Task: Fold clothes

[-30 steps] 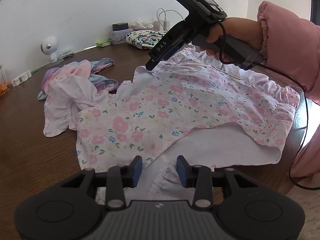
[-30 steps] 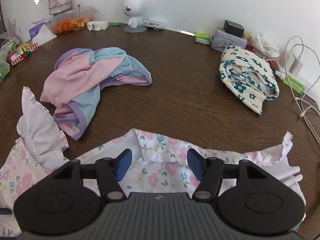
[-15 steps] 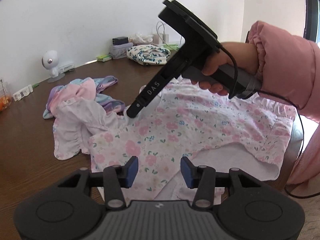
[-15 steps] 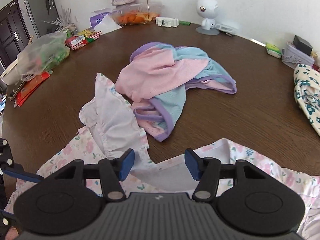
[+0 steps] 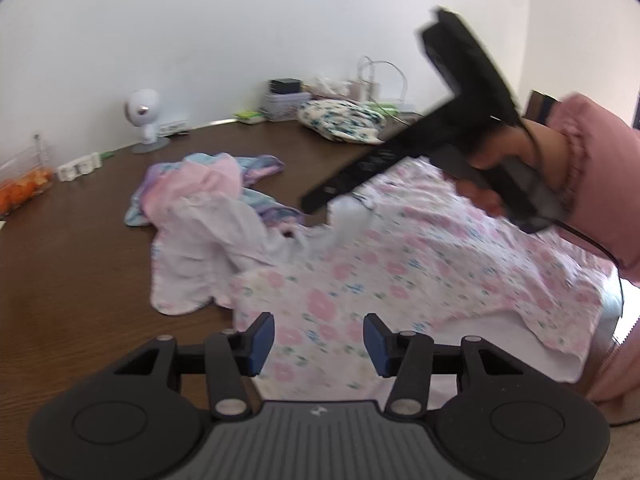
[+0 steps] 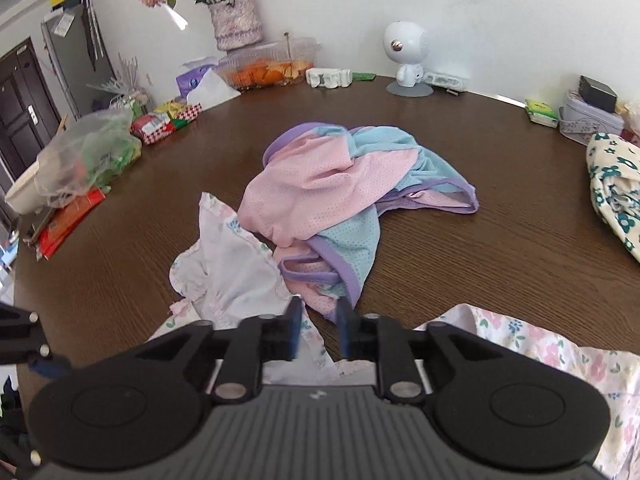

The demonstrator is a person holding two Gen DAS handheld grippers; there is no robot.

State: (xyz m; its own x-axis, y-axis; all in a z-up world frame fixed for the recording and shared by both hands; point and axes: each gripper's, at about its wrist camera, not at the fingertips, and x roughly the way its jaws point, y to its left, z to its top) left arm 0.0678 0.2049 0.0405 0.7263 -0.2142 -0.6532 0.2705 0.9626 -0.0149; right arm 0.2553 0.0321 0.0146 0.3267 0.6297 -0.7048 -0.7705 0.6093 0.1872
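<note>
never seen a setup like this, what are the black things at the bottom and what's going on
Each picture comes from a camera on a handheld two-finger tool, looking along its fingers; a person holds one per hand. The left tool is open over a floral garment spread on the brown table. The right tool has nearly closed on that garment's white edge near the ruffled sleeve; the grip is hard to confirm. Beyond lies a pink and blue garment.

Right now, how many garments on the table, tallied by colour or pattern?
Pink floral on white, ruffled garment: 1
Pink, blue and purple mesh garment: 1
Cream bundle with dark teal flowers: 1
Total: 3
</note>
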